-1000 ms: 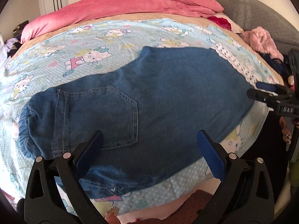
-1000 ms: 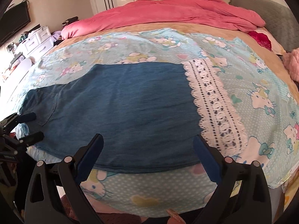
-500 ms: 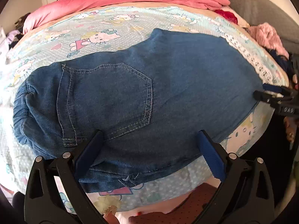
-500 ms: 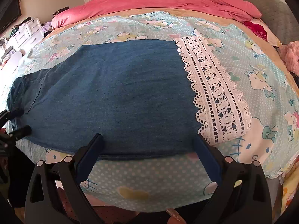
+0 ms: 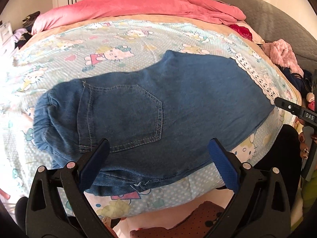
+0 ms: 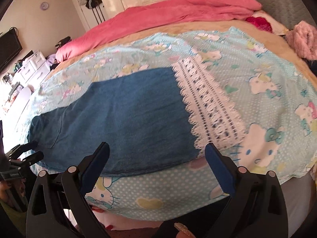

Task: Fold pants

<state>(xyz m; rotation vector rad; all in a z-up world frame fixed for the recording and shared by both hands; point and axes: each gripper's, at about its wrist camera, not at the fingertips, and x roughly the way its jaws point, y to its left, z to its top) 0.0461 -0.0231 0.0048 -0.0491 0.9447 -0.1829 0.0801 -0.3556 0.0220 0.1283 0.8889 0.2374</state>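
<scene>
Blue denim pants (image 5: 158, 115) lie flat across the bed, folded lengthwise, back pocket (image 5: 122, 117) up, waistband to the left and white lace hem (image 5: 255, 75) to the right. My left gripper (image 5: 158, 158) is open and empty, above the seat end near the front edge. My right gripper (image 6: 156, 162) is open and empty, above the leg end (image 6: 122, 123) beside the lace hem (image 6: 210, 109). Each gripper shows at the edge of the other's view, the right one (image 5: 293, 109) and the left one (image 6: 23, 156).
The bed has a light-blue cartoon-print sheet (image 5: 111, 45) and a pink duvet (image 5: 138, 6) piled at the back. A pink fluffy garment (image 5: 281, 53) and dark clothes lie at the right edge. A grey headboard (image 5: 277, 19) is far right. White drawers (image 6: 29, 69) stand left.
Both grippers dipped close to the pants, then drew back and up, so the pants look smaller again. Both stay open and empty. The pants have not moved.
</scene>
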